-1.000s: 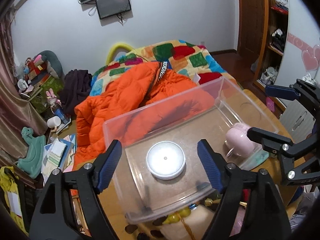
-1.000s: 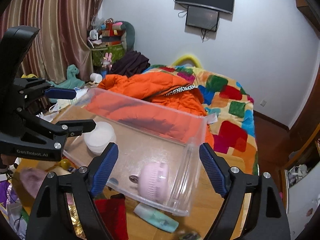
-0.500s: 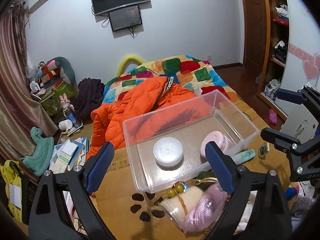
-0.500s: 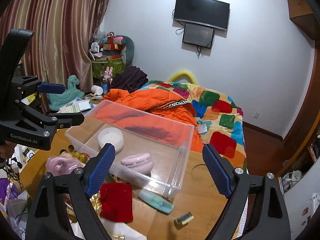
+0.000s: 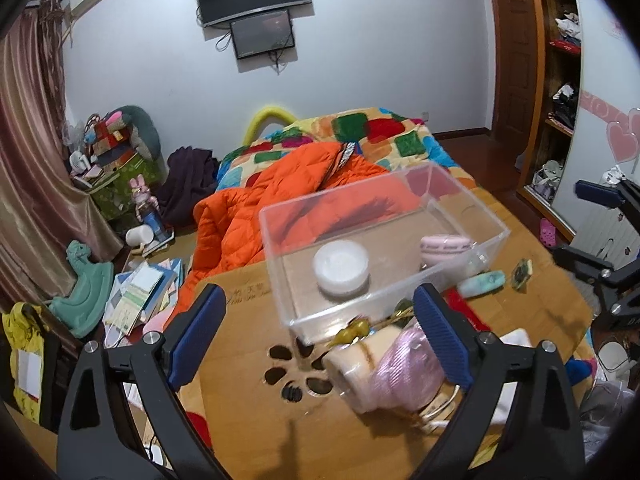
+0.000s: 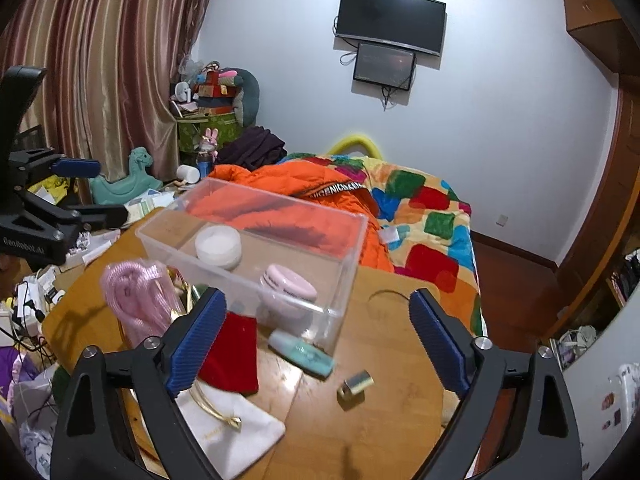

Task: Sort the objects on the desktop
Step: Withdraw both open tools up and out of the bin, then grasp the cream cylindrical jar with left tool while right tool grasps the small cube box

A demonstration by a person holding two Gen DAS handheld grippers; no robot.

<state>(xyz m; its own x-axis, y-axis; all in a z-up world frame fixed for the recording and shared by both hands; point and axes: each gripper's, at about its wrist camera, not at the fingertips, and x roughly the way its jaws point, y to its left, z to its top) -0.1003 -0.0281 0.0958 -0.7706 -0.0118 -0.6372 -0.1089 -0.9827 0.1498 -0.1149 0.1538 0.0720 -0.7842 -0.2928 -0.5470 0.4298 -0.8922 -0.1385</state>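
Both tools (image 5: 320, 332) (image 6: 316, 336) pulled back; clear box (image 5: 460, 272) holds two items.

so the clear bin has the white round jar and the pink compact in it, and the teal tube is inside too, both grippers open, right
Not quite. The teal tube lies on the table outside the clear bin, against its near wall, as the right wrist view shows. The white round jar and pink compact are inside, and both grippers are open.

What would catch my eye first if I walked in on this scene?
Probably the clear plastic bin on the wooden table, holding a white round jar and a pink compact. Behind it, a bright orange puffer jacket sprawls over the patchwork bedspread. Both open grippers frame the view, the left gripper and the right gripper.
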